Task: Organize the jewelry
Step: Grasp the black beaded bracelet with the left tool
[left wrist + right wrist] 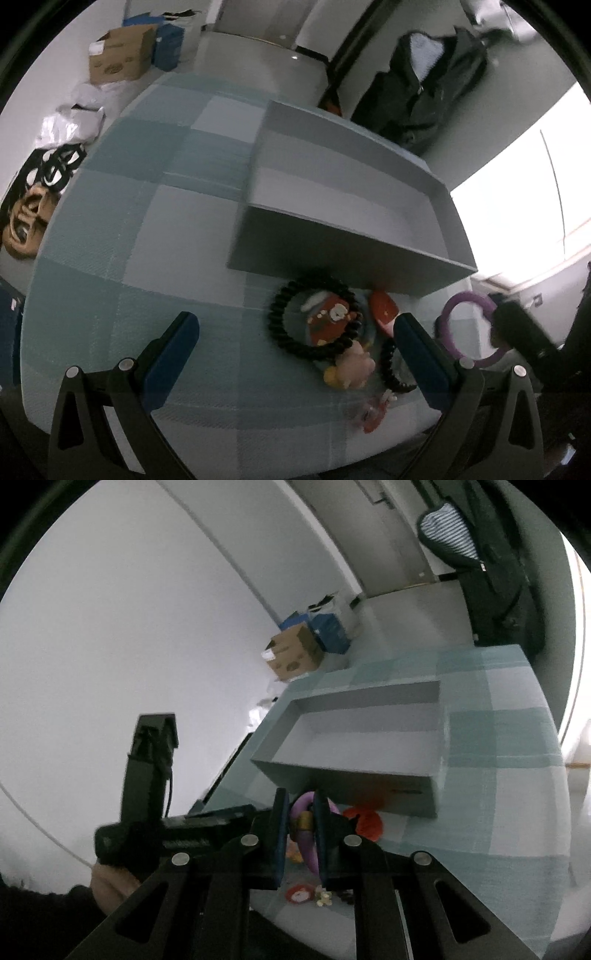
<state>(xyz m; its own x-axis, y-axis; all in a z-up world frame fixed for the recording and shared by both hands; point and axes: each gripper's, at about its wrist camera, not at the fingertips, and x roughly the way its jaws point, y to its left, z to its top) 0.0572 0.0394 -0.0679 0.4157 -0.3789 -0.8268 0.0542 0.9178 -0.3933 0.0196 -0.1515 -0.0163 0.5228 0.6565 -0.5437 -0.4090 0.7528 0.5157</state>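
The right gripper (300, 825) is clamping the purple bangle (309, 843), carrying it toward the grey box (436, 775) ahead; the left gripper (295, 336) is hovering, jaws apart.

A grey box (343, 236) stood open and empty on the bench, its rim up. Just in front of its near wall lay a heap of jewelry: a black beaded bracelet (314, 317) lying flat, ringed around a red charm (332, 321), a red piece (384, 308) touching the box wall, a smaller black bracelet (389, 369), a pink and yellow charm (351, 369). A purple ring (308, 834) was clamped in the right tool (301, 834), lifted off the bench
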